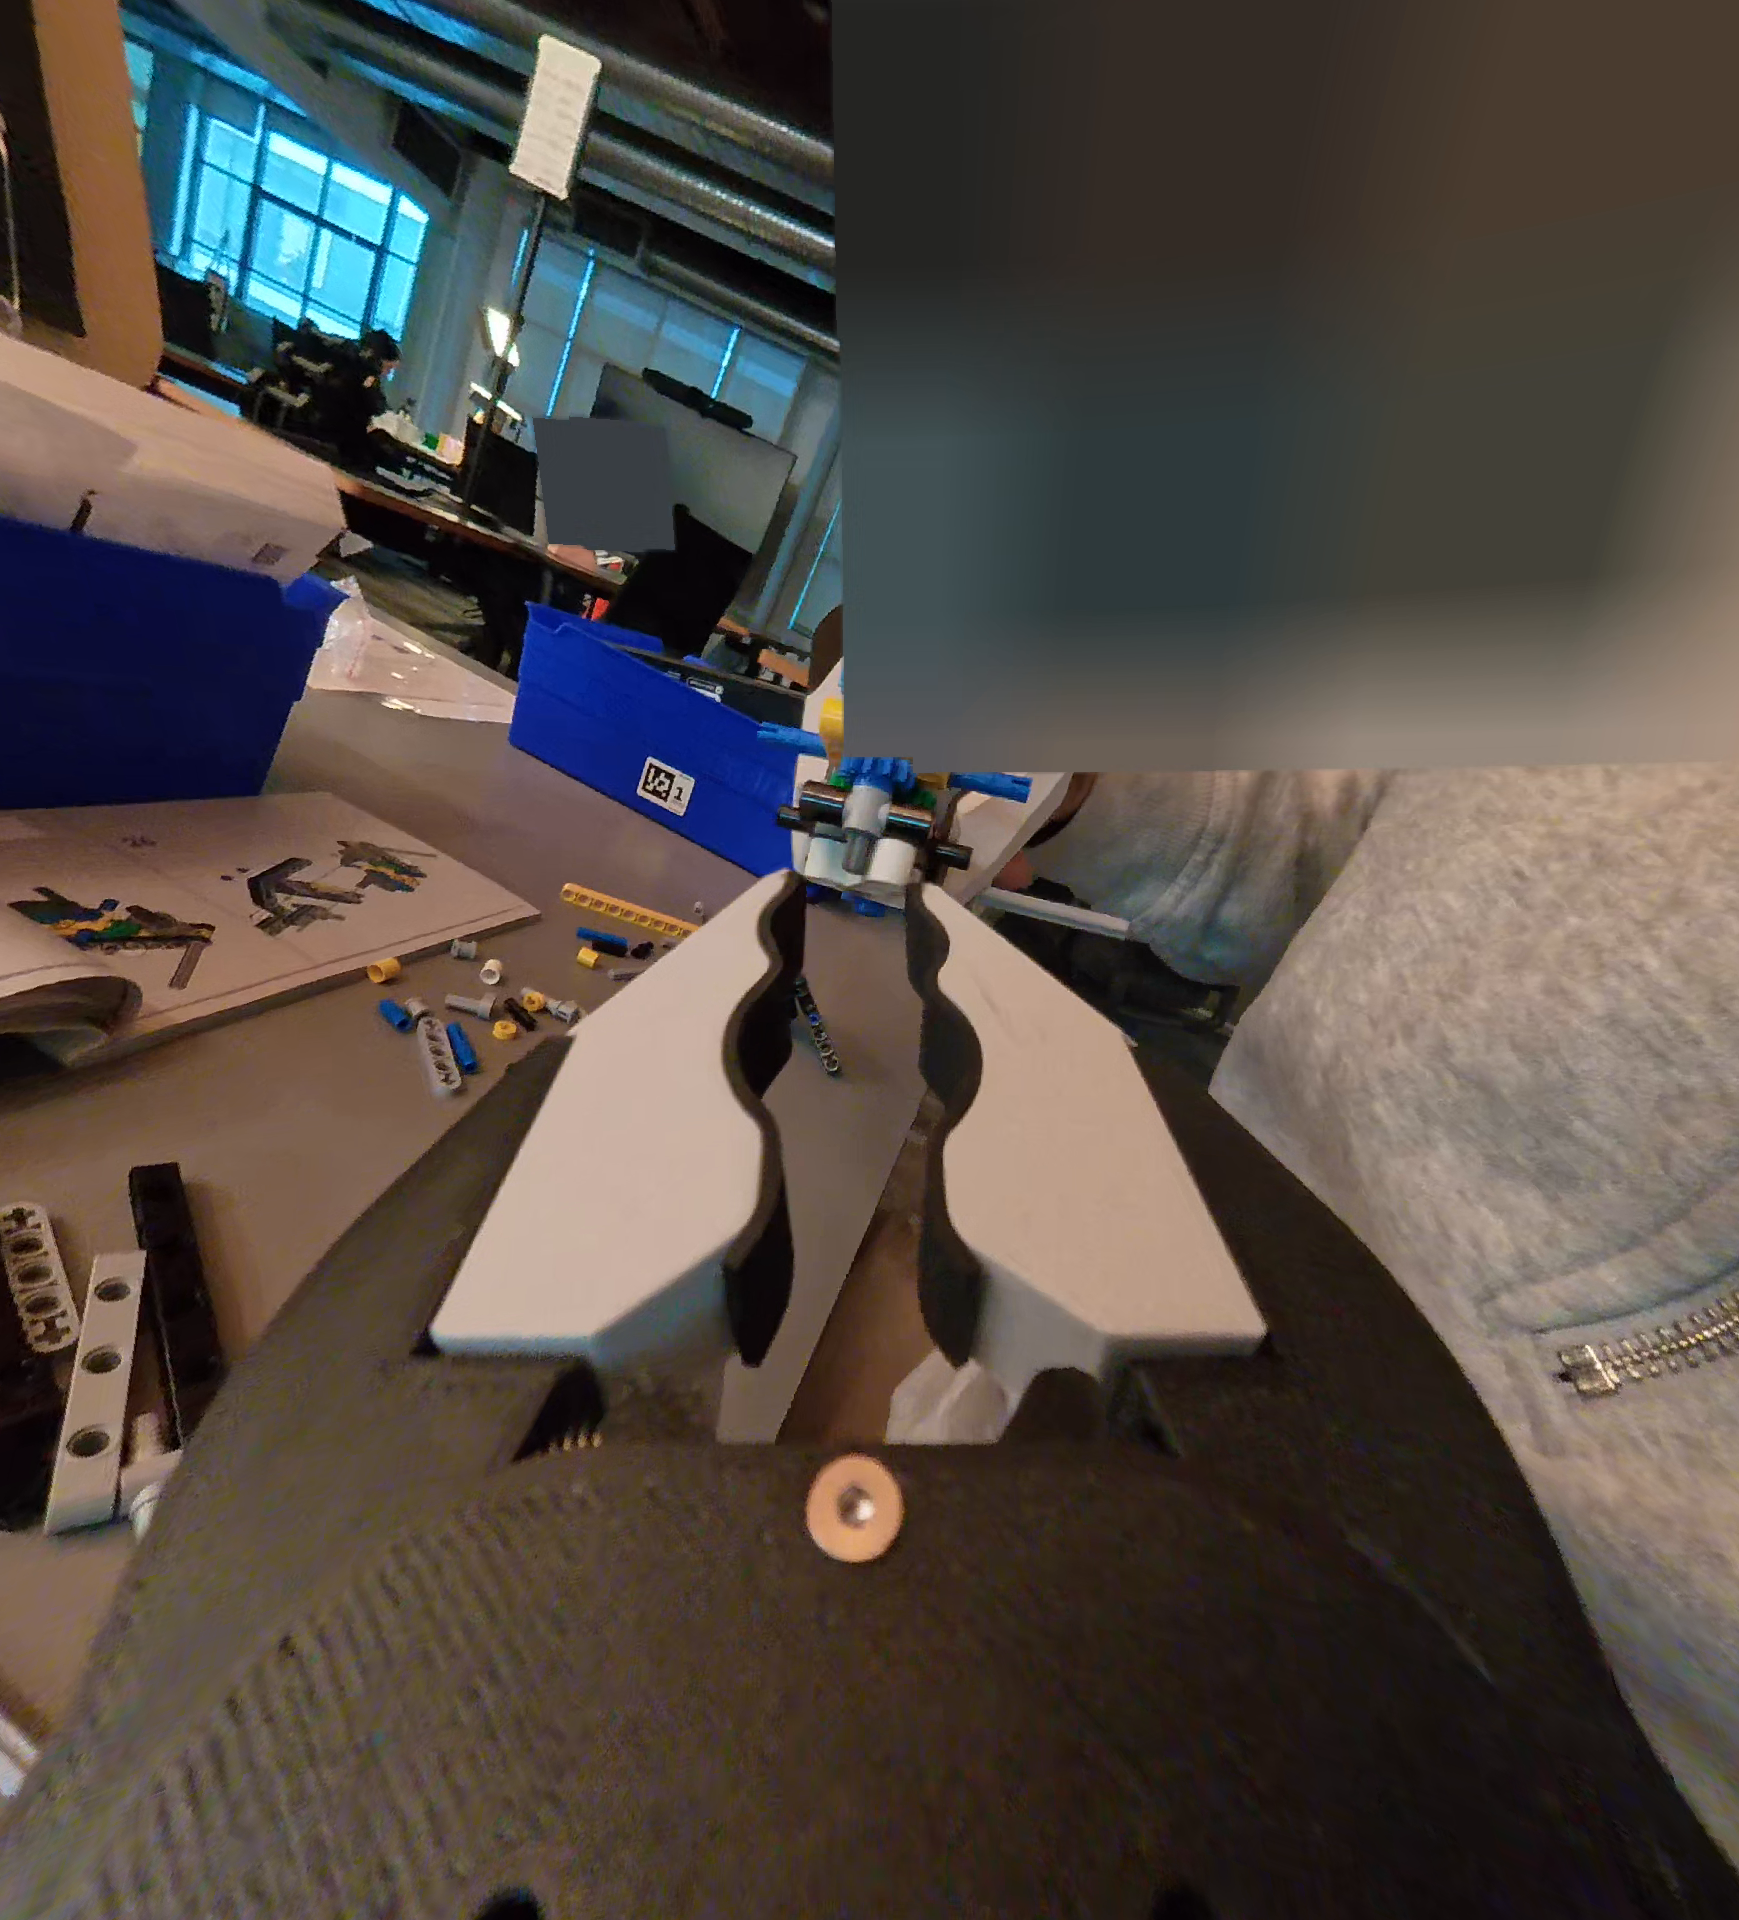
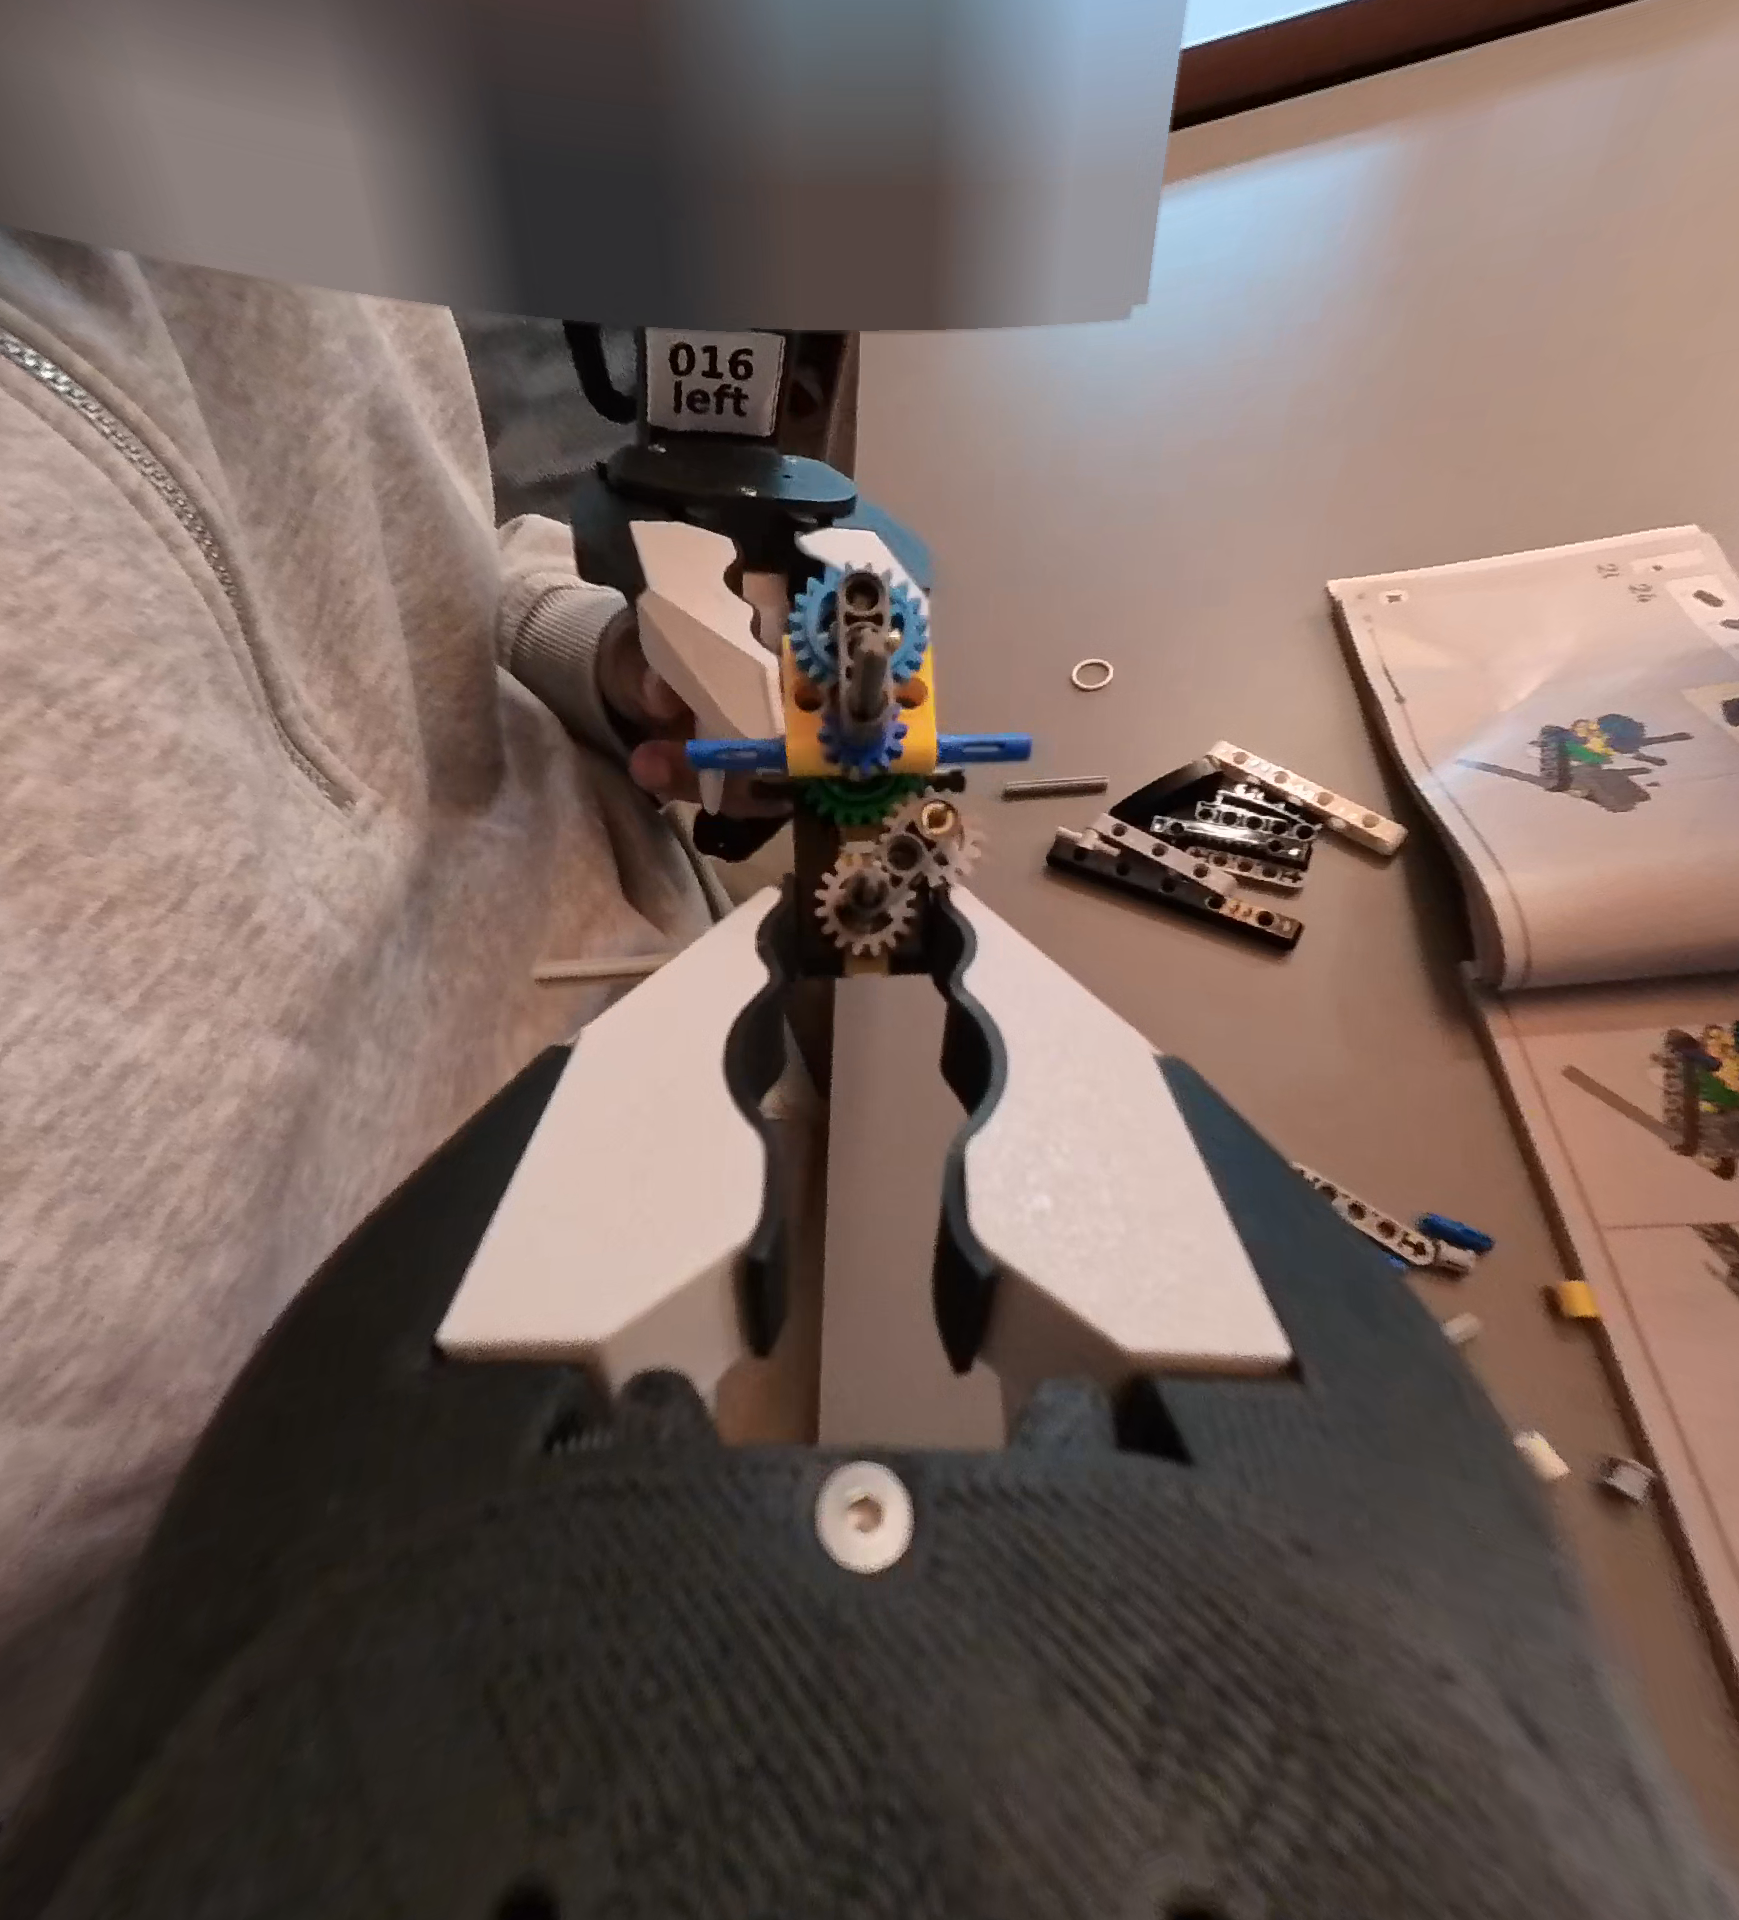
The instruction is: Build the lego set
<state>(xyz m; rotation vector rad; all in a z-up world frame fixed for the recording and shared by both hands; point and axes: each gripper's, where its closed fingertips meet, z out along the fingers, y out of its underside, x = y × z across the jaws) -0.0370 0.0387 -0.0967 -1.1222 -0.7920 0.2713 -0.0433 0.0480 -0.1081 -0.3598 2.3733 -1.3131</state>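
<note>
The half-built gear assembly (image 2: 860, 790) is held up in the air above the bench (image 2: 1260, 540), close to the person's grey sweatshirt (image 2: 169, 779). The right hand-held gripper (image 2: 860, 940) is clamped on its lower black end, just under the grey gears. The left hand-held gripper (image 2: 792, 634) reaches in from the far side around the yellow block (image 2: 808, 717) and blue gear (image 2: 823, 634); from its own view its tips sit against the white and grey end of the assembly, and it looks to be gripping, though the contact is partly hidden.

The main risk, as I judge it, is twisting: two grips on opposite ends of a pin-joined stack could pry it apart if the hands turn or pull unevenly. The blue cross rod (image 2: 860, 750) sticks out both sides and could catch a finger and slide out. Squeezing on gear teeth could shift an axle. Anything that drops could land among the loose small parts (image 1: 491, 1013) and black and white beams (image 2: 1229, 842) on the bench near the open instruction booklet (image 2: 1592, 748), or fall into the lap.
</note>
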